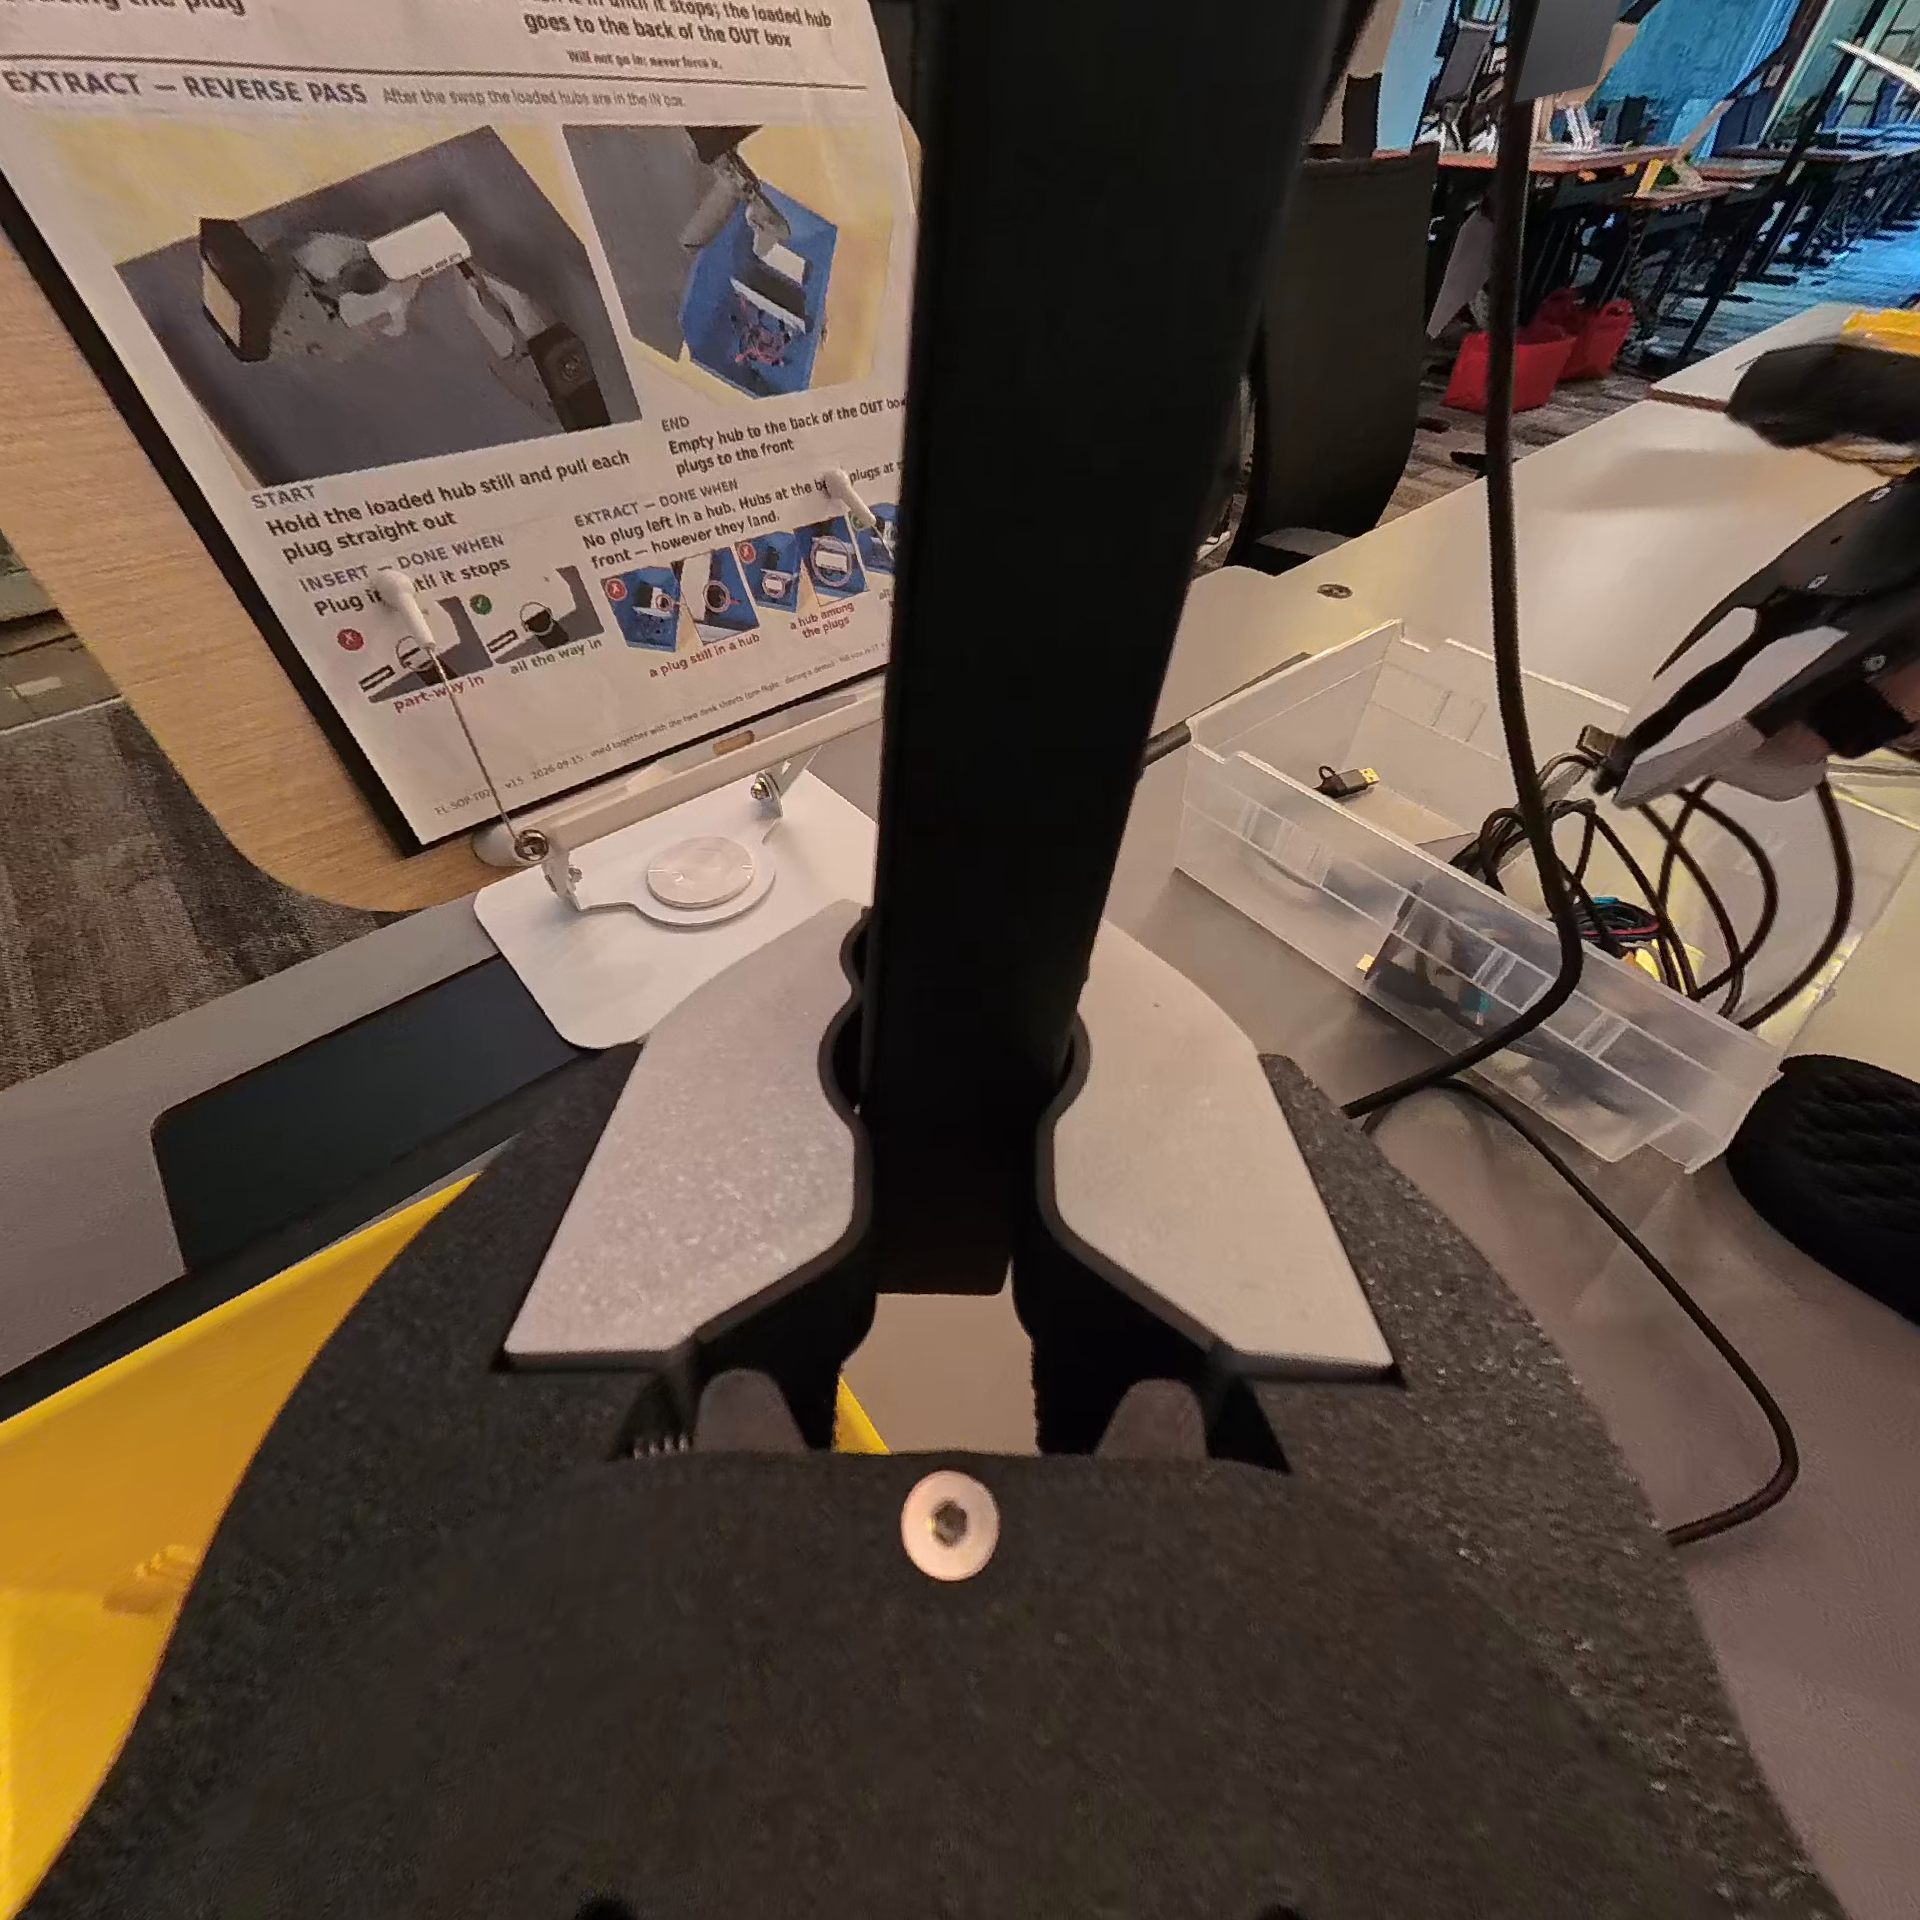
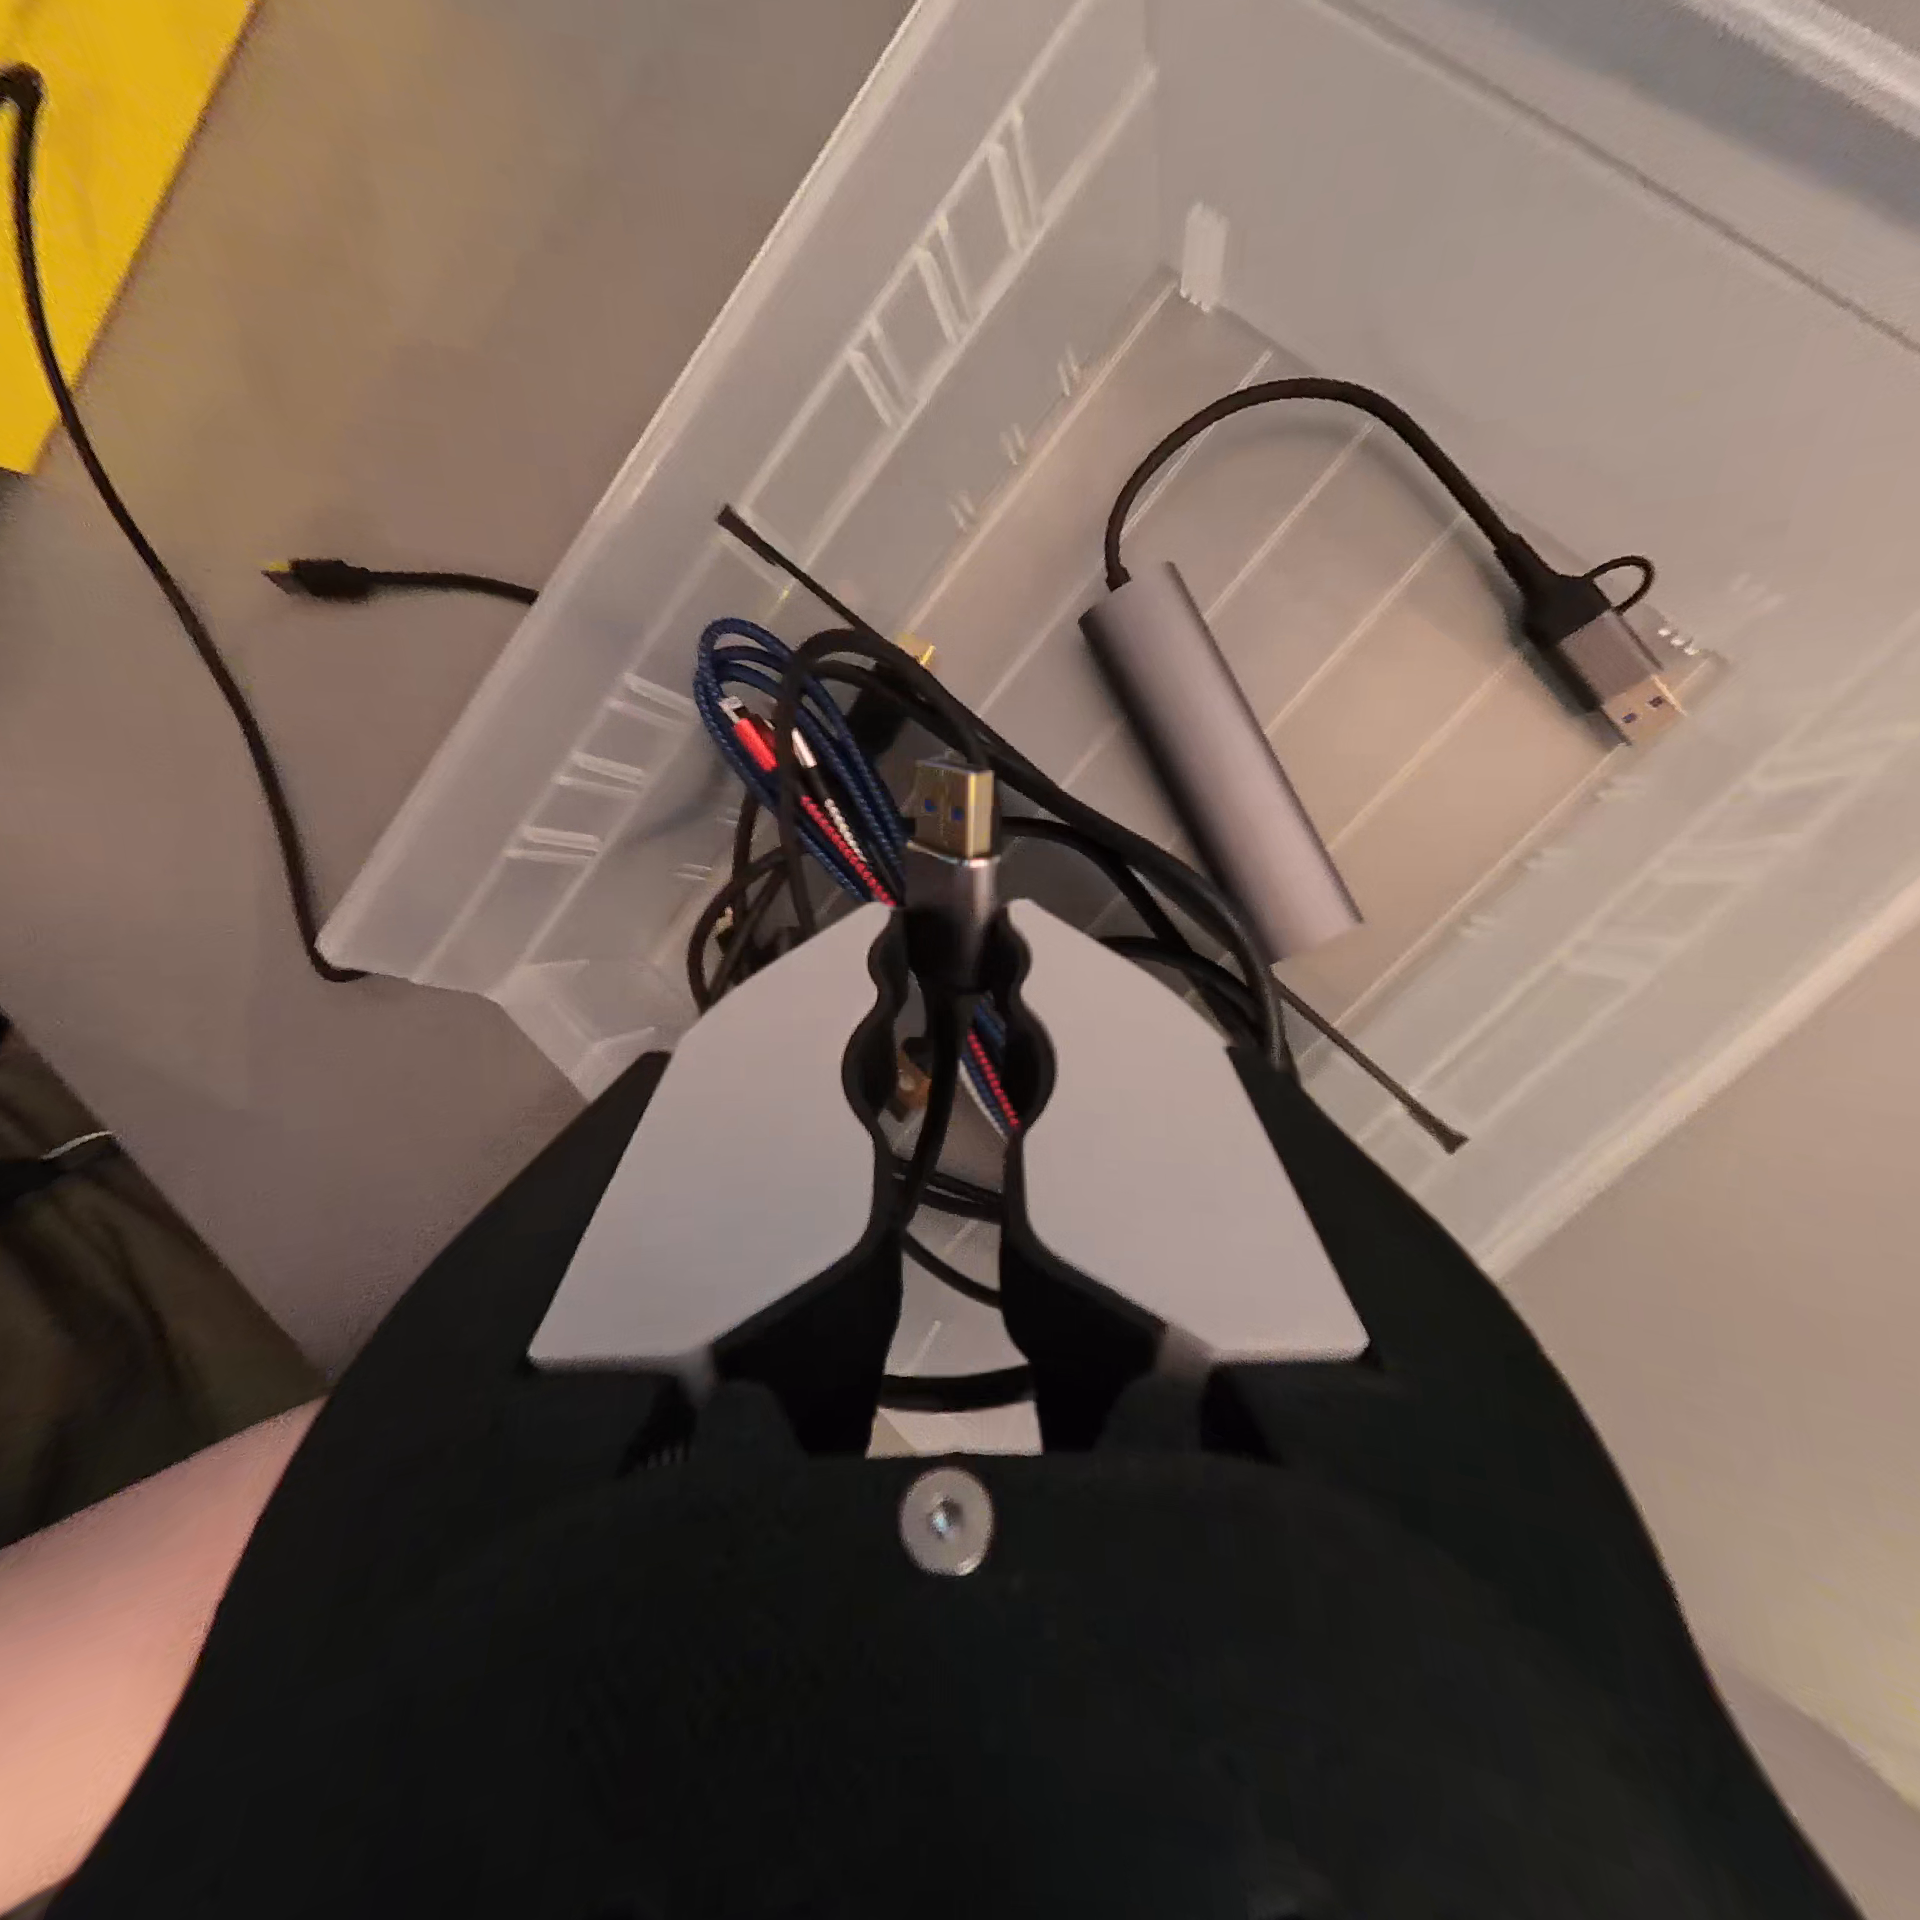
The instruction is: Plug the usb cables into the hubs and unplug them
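1. I pinch the USB plug point(image 2: 951, 831) in my right gripper point(image 2: 951, 940). The fingers press on its grey shell, so the metal tongue pokes out past the tips toward twelve o'clock, free to enter a port.
2. Its black cable point(image 2: 925, 1101) trails back through the gap between the fingers, which I judge keeps it out of the way of the tongue.
3. In my left gripper point(image 1: 961, 1039) I hold a long black hub point(image 1: 997, 623). The fingers are closed on its narrow sides, and the body runs upright toward twelve o'clock. I cannot see its ports from here.
4. From the left wrist view, my right gripper sits at three o'clock, well apart from the black hub, so the two are not yet lined up.
5. Below the plug lies the clear bin point(image 2: 1039, 260). A tangle of spare cables point(image 2: 769, 748), blue, red and black, lies at eleven o'clock of the plug.
6. A grey hub point(image 2: 1216, 758) lies in the bin at two o'clock, its own lead curling round to a plug beside it.
7. In the left wrist view, an instruction sheet point(image 1: 447, 416) stands on a white stand point(image 1: 665, 935) at ten o'clock.
8. My judgement: insertion is the step in hand, and bringing plug and port square comes next.
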The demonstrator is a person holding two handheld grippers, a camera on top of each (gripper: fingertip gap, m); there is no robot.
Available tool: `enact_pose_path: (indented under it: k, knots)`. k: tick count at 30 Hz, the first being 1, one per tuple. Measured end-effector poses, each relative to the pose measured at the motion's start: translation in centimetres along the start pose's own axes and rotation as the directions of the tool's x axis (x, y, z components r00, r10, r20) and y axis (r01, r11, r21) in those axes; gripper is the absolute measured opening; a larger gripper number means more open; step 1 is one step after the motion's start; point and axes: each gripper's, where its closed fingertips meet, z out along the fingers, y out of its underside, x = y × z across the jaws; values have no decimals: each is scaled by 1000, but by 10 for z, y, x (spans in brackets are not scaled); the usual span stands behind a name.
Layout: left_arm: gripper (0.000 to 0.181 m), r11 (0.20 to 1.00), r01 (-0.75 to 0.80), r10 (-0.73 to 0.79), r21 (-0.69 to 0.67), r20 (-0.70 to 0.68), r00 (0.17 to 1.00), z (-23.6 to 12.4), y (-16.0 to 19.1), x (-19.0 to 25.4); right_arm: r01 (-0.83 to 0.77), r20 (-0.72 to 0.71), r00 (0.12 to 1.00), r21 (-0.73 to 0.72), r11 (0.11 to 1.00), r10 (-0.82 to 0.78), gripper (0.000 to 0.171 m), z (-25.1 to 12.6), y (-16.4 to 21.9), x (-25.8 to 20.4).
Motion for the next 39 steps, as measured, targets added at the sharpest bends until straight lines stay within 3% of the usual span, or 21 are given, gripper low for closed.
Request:
enact_pose_path:
  k: [5,11,15,18,21,24,29,33,39]
  knots:
    - [27,1000,-10,10,-11,-6,1000,3,2,3,38,-60,998,49,998,-35,26,-7,-9,6]
    - [27,1000,-22,22,-4,-9,1000,2,0,5,121,-250,966,246,962,-58,48,-47,-41,14]
    - [27,999,-32,33,14,-6,999,-1,-5,7,339,-416,898,451,826,-141,54,-92,-89,-13]
    - [27,999,-44,44,30,4,999,-5,-9,7,494,-344,868,543,679,-357,55,-95,-118,-87]
    - [28,998,-58,57,36,24,998,-12,-13,3,647,-202,726,525,553,-658,54,-61,-120,-173]
    - [28,996,-79,76,48,59,995,-22,-19,-4,810,-172,520,410,419,-837,44,-8,-115,-217]
    - [27,990,-111,94,87,179,979,-50,-30,-33,852,150,394,312,421,-907,41,70,-81,-261]
    - [27,989,-94,68,118,204,977,-69,-35,-49,933,324,244,179,312,-914,41,121,-36,-279]
    - [27,988,-89,58,124,234,970,-80,-35,-63,971,261,201,-178,158,-944,30,183,-22,-237]
